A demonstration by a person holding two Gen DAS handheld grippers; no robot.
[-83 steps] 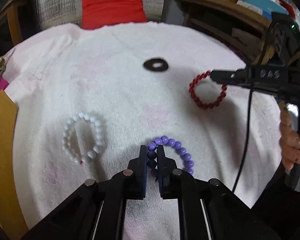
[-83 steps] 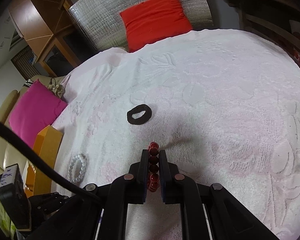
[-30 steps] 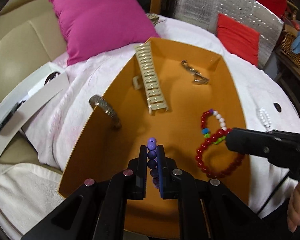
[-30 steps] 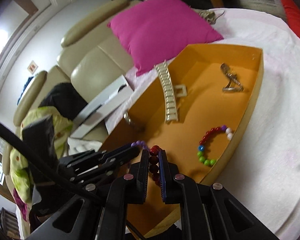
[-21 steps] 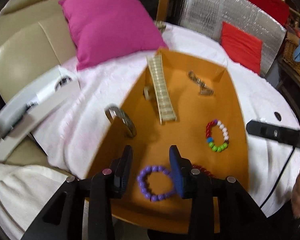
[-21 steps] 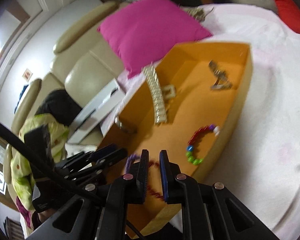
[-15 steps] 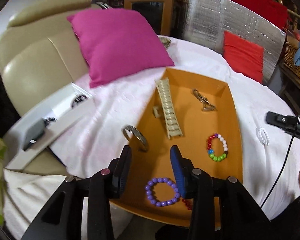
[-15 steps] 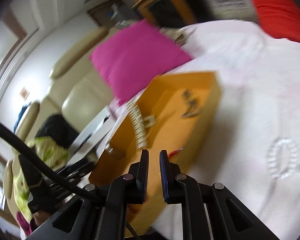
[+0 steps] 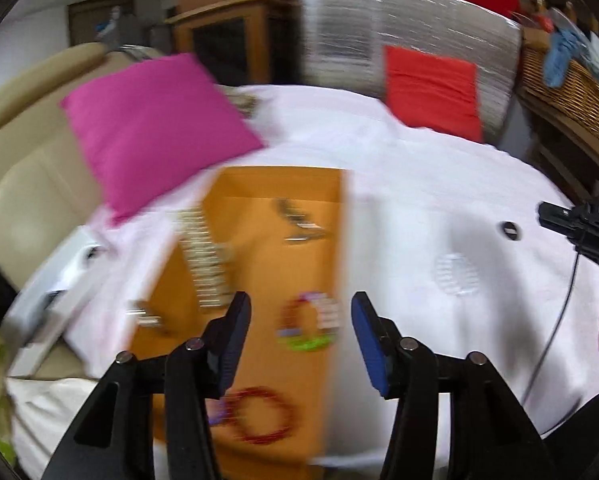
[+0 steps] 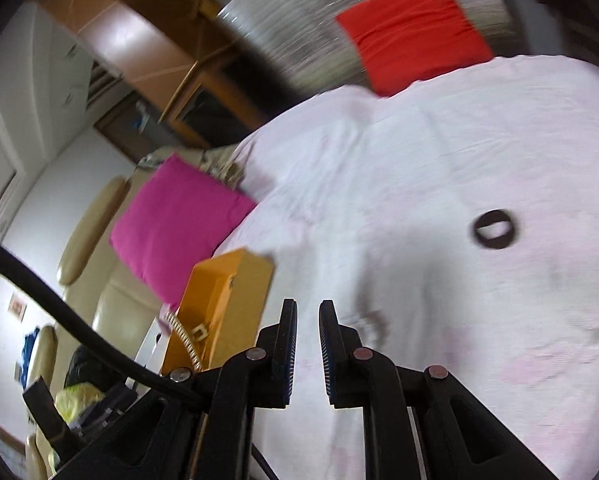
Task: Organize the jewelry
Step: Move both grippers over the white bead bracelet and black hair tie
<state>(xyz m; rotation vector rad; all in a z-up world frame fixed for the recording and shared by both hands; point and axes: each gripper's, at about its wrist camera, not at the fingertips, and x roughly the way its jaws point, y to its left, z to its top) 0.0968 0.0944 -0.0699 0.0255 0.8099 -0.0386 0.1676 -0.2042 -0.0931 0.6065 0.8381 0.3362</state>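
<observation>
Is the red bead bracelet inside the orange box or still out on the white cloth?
Inside. The red bracelet lies on the floor of the orange box, near its close end.

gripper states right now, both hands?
Left gripper: open, jaws have just been opening, nothing between them; it is above the orange tray.
Right gripper: nearly closed, narrow gap, holding nothing.

Magenta cushion (image 9: 151, 128) leaning on a beige leather sofa (image 9: 31, 184) | red cushion (image 9: 431, 92) against a silver quilted backrest (image 9: 379, 28) | pale pink towel-like cloth (image 10: 439, 184) covering the surface | wicker basket (image 9: 567, 80) on a shelf | wooden cabinet (image 9: 227, 36) behind
</observation>
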